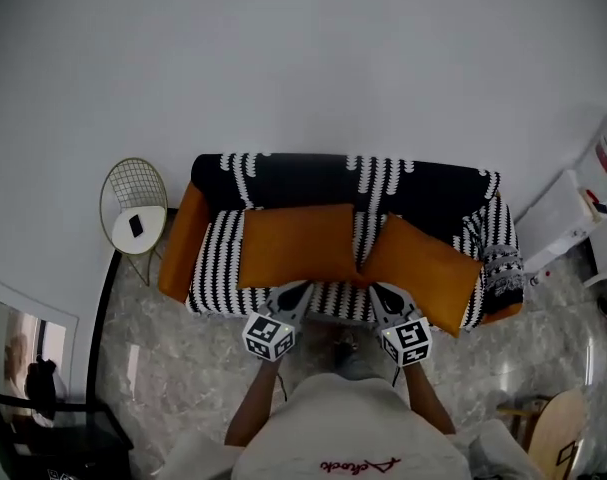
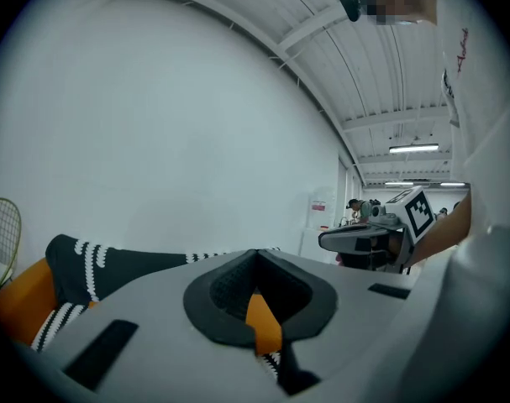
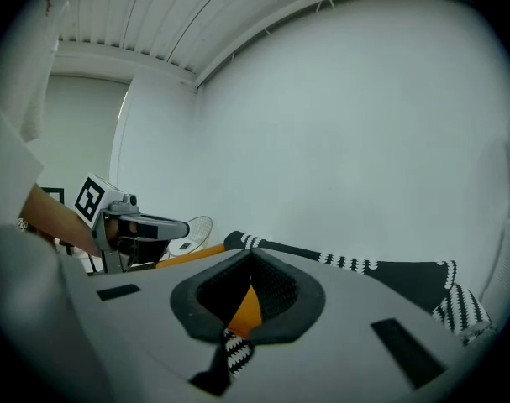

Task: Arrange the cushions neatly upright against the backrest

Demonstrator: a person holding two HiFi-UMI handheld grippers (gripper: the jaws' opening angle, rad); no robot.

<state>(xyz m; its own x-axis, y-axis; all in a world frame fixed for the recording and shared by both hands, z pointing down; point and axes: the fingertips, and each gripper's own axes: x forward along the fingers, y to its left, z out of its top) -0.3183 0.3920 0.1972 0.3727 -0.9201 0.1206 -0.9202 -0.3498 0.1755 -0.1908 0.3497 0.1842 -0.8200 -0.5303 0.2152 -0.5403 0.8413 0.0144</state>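
A sofa with a black-and-white patterned cover and orange arms stands against the wall. Two orange cushions lie flat on its seat: the left cushion squarely, the right cushion turned at an angle. The black backrest behind them is bare. My left gripper is at the seat's front edge, just before the left cushion, shut and holding nothing. My right gripper is beside it, before the right cushion's near corner, also shut and holding nothing. In each gripper view, a strip of orange shows through the left gripper and right gripper.
A gold wire side table with a dark phone on its white top stands left of the sofa. White units stand at the right. A black chair is at lower left and a wooden round piece at lower right, on marble floor.
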